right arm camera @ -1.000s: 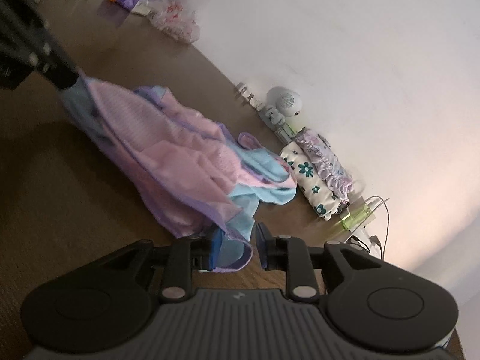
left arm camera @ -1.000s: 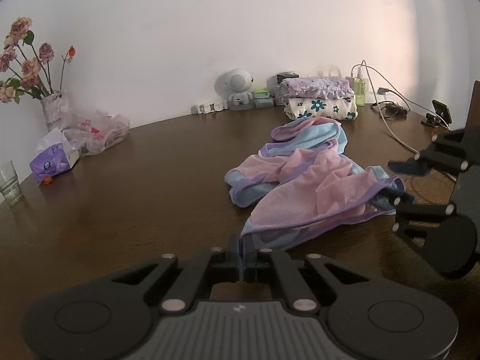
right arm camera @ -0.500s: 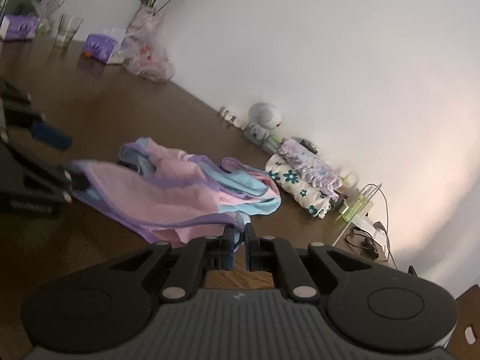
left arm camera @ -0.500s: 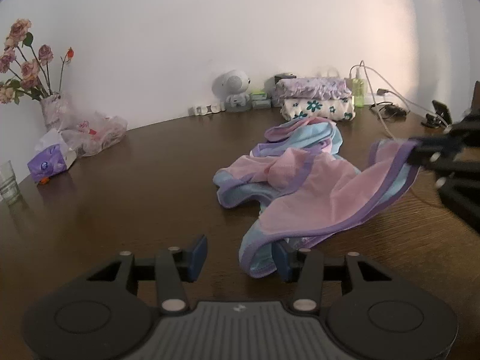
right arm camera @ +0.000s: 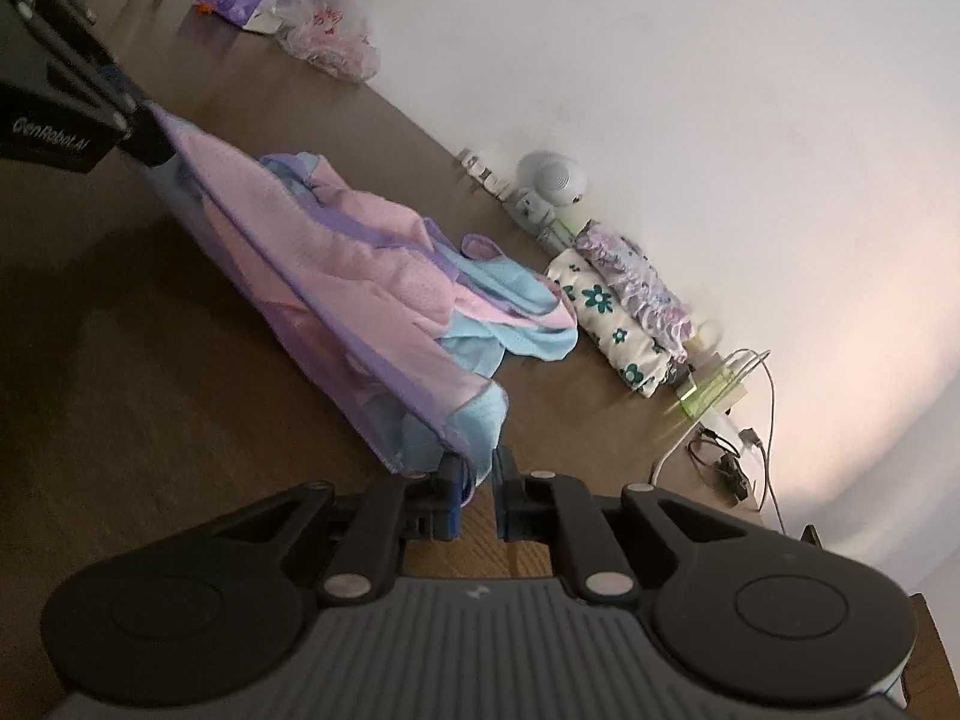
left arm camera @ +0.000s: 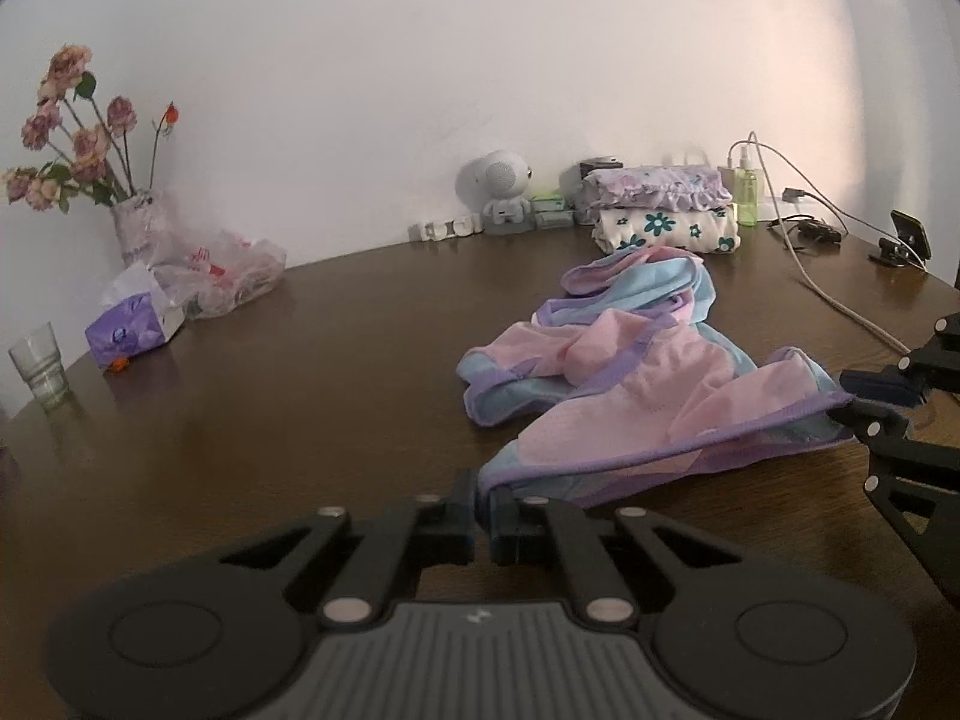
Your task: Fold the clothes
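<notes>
We are working over a dark wooden tabletop point(left arm camera: 252, 420) set against a pale wall, with folded clothes point(left arm camera: 660, 213) stacked at the far edge beside a small white speaker point(left arm camera: 498, 189), and a vase point(left arm camera: 135, 228) off to the left.

The garment point(left arm camera: 636, 396), pink and blue with purple trim, is lying crumpled near the middle of the tabletop, just ahead of us. We are holding its near hem at two points. Our left gripper point(left arm camera: 483, 507) is clenched on the left end of that hem, the trim disappearing between the closed fingers. Our right gripper point(right arm camera: 474, 483) is pinching the other end; a slim gap is showing between its fingers, yet the cloth is running into them and lifting off the wood there.

The relation that matters: the purple hem is stretching between our two grippers as a nearly taut line, running left to right across our front, while the rest of the garment is trailing away from that line toward the wall, bunched and overlapping itself. Both grippers are sitting equally near, one at each end of the long axis. We judge that any spreading or folding will be turning on this held edge, with the loose bulk on the far side dragging behind.
</notes>
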{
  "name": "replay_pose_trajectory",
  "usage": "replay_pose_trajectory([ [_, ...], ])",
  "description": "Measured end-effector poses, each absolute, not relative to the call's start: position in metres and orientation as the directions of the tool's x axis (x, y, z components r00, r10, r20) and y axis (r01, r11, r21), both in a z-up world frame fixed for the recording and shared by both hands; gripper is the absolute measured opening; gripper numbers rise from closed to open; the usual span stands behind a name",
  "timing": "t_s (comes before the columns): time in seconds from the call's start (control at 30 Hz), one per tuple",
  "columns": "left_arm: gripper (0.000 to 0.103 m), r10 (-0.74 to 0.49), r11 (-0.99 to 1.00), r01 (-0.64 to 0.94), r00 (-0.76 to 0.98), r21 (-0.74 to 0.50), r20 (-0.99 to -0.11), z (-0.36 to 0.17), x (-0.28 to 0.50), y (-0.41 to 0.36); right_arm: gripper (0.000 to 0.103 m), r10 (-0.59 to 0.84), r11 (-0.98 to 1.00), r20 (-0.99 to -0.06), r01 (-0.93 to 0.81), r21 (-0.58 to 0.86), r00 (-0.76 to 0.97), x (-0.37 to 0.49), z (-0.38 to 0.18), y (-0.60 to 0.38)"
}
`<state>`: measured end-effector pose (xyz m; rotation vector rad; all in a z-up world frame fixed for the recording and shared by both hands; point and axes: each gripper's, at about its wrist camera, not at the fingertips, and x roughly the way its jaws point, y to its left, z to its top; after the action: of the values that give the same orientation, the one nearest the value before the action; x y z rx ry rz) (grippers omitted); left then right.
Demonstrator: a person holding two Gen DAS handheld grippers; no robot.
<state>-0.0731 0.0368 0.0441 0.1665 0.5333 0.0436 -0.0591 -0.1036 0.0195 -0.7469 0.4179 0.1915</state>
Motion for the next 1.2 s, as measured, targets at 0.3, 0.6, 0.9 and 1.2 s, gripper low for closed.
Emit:
replay_pose_trajectory([
  [0.3, 0.001, -0.033, 0.999, 0.04, 0.963, 0.021, -0.268, 0.142, -0.091, 0.051, 0.001, 0.156, 0.871, -0.255, -0.255, -0.421, 0.954, -0.083, 0.127, -0.136],
  [0.6, 0.001, -0.13, 0.99, 0.114, 0.96, 0.079, 0.247, 0.317, -0.2, 0.056, 0.001, 0.329, 0.926, 0.261, -0.256, -0.276, 0.908, -0.19, 0.312, -0.179],
  [0.9, 0.001, -0.071, 0.992, 0.064, 0.996, 0.105, 0.061, 0.315, -0.11, 0.062, 0.001, 0.241, 0.957, 0.169, -0.204, -0.208, 0.956, -0.105, 0.319, -0.175],
  [1.2, 0.001, 0.229, 0.957, -0.224, 0.973, 0.185, -0.005, 0.305, 0.028, 0.072, 0.001, 0.158, 0.979, -0.081, -0.167, -0.118, 0.984, 0.09, 0.266, -0.087],
])
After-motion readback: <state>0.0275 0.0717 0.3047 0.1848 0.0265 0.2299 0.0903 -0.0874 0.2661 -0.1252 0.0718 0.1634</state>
